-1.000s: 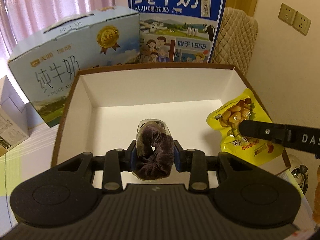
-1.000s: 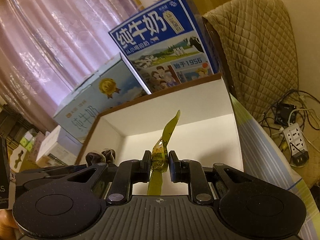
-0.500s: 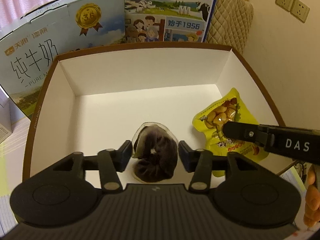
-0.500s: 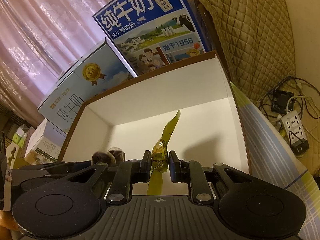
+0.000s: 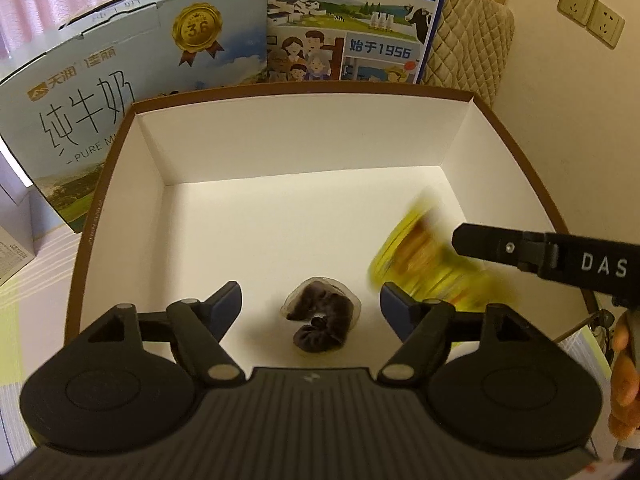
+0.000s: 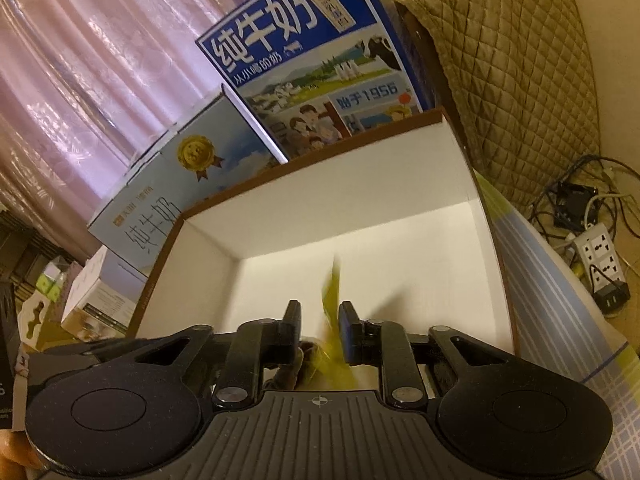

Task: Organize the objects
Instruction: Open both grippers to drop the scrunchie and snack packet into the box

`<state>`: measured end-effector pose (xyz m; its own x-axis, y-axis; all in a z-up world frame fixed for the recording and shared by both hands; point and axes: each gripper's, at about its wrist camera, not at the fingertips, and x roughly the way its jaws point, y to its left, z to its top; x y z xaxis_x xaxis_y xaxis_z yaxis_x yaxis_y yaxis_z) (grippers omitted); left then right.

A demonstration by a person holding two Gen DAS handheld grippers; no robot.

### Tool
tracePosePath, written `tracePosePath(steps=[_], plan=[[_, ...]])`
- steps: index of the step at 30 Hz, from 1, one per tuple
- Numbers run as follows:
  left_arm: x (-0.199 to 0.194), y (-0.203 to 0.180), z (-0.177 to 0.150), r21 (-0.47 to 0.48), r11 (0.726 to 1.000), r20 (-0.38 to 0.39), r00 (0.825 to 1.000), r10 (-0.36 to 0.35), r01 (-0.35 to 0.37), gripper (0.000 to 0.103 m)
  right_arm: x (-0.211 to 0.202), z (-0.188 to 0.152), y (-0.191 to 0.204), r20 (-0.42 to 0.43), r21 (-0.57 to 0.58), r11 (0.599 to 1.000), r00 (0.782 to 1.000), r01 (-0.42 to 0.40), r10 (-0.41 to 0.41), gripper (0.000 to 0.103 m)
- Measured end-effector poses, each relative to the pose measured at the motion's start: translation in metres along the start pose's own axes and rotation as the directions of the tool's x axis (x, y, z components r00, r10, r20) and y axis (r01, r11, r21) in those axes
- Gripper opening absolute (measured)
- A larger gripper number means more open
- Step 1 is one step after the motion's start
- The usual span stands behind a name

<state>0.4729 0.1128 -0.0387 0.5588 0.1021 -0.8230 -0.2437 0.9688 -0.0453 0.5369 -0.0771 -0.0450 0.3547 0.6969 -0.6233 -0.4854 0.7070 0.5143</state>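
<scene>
Inside the box (image 5: 496, 132), left gripper (image 5: 311, 306) jaws are opening around the scrunchie (image 5: 320, 322); right gripper (image 6: 319, 330) jaws are opening, yellow packet (image 5: 424, 256) slipping free. Best lift both straight up.

Two wrist cameras, both looking into one open box from its near side.

The left wrist view looks steeply down from close above the box (image 5: 304, 120), along its own gripper (image 5: 311, 304), so the white floor fills most of the frame and the milk cartons (image 5: 132, 92) stand behind the far wall. The right wrist view sits lower and faces more level, from the box's (image 6: 360, 216) right near corner past its own gripper (image 6: 319, 330), taking in the curtain (image 6: 80, 60) and quilted cover (image 6: 516, 76). Both views share the box's inside, the cartons and a blurred yellow packet (image 5: 416, 256); the right gripper's finger (image 5: 520, 248) reaches into the left view.
</scene>
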Motion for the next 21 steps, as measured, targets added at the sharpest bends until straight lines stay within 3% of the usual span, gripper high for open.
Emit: tracePosePath(steps=[2,9,21], plan=[[-0.004,0.002,-0.001,-0.005,1.0,0.005,1.0,0.004,-0.004,0.075,-0.004,0.0,0.001,0.008,-0.006,1.0,1.0,-0.004,0.004,0.035],[-0.019,0.005,-0.006,-0.024,1.0,0.018,1.0,0.006,-0.005,0.077,-0.019,-0.003,0.0,0.013,-0.016,1.0,1.0,-0.004,0.004,0.039],[-0.061,0.006,-0.027,-0.063,0.998,0.052,0.999,0.015,-0.012,0.079,-0.06,-0.015,0.009,0.066,-0.102,0.995,0.998,-0.009,0.016,0.055]])
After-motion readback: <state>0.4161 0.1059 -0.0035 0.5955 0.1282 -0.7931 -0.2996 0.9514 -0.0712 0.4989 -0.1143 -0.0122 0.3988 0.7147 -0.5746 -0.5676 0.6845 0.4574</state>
